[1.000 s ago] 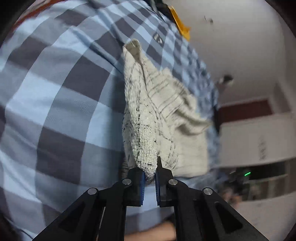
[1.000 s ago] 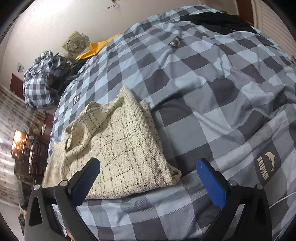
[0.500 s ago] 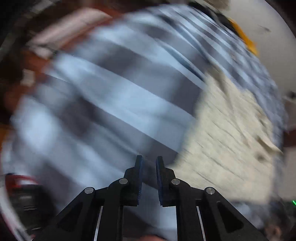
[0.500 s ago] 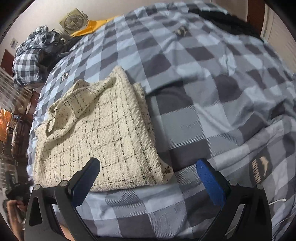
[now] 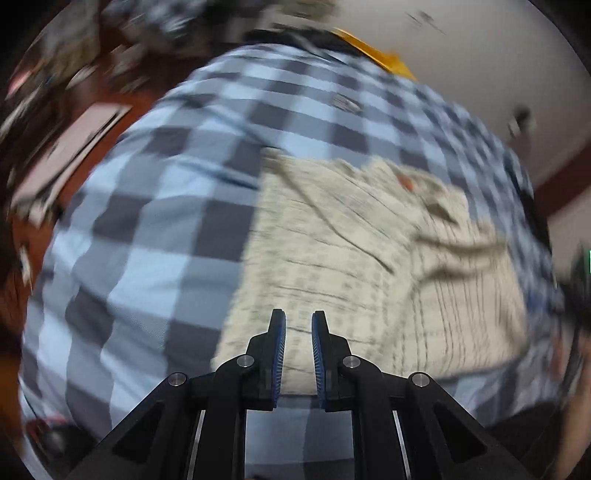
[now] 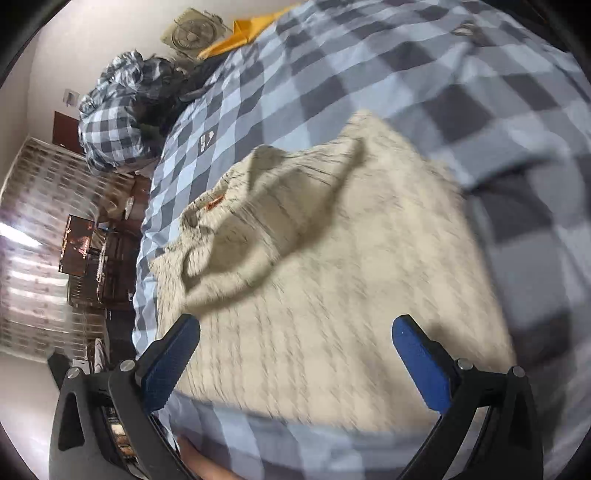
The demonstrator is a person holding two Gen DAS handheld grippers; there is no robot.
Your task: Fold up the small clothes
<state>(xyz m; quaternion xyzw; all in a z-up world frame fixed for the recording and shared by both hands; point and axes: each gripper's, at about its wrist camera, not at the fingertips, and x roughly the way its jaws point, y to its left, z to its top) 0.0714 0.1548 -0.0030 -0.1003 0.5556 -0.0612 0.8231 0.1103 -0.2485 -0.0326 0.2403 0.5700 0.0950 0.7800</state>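
A cream knit garment (image 5: 351, 258) with thin dark check lines lies folded on the blue-and-grey checked bed cover (image 5: 147, 221). Its neck opening and a small orange label face the far side. My left gripper (image 5: 298, 321) hovers over the garment's near edge. It is shut to a narrow slit, with nothing between the pads. In the right wrist view the same garment (image 6: 332, 277) fills the middle, with a rumpled fold at its upper left. My right gripper (image 6: 295, 321) stands wide open above the garment's near part and holds nothing. Both views are motion-blurred.
The bed cover (image 6: 369, 74) stretches far back and right. A crumpled checked pile (image 6: 110, 122), a yellow item (image 6: 251, 29) and a small fan (image 6: 194, 31) sit at the far end. Dark furniture with a lit screen (image 6: 81, 243) stands left of the bed. Reddish floor (image 5: 70, 147) lies beside it.
The left gripper let go of the garment's hanging edge, swung away and now hovers over the garment, which lies flat. The right gripper moved in over the garment, still open.
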